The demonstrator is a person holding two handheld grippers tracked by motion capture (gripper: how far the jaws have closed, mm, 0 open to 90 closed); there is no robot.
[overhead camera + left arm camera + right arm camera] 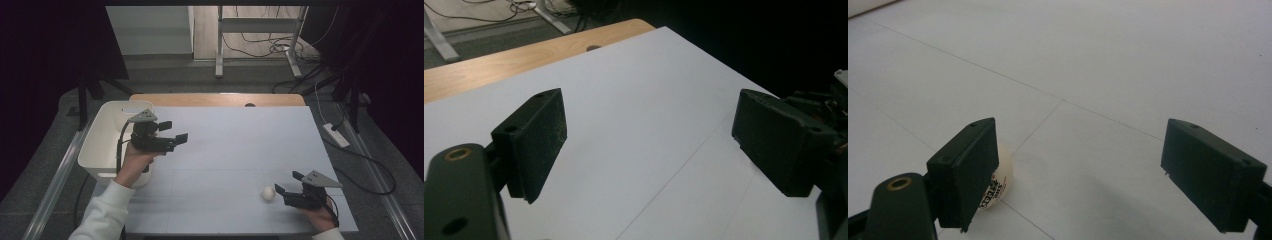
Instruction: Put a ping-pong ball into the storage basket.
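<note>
A small white ball (268,193) with printed lettering lies on the white table sheet (235,145) near the front right. My right gripper (287,182) rests just right of it, low over the sheet, with its jaws open toward the ball. In the right gripper view the ball (1002,172) sits at the left jaw's tip, partly hidden behind it, and the right gripper (1078,170) has nothing between its pads. My left gripper (175,131) is held up at the table's left side beside a white bin (102,142). The left gripper (649,135) is open and empty.
The white bin stands at the table's left edge, close behind the left hand. A strip of bare wooden tabletop (215,99) runs along the far edge. Beyond it are desk legs (219,45) and loose cables (260,47) on the floor.
</note>
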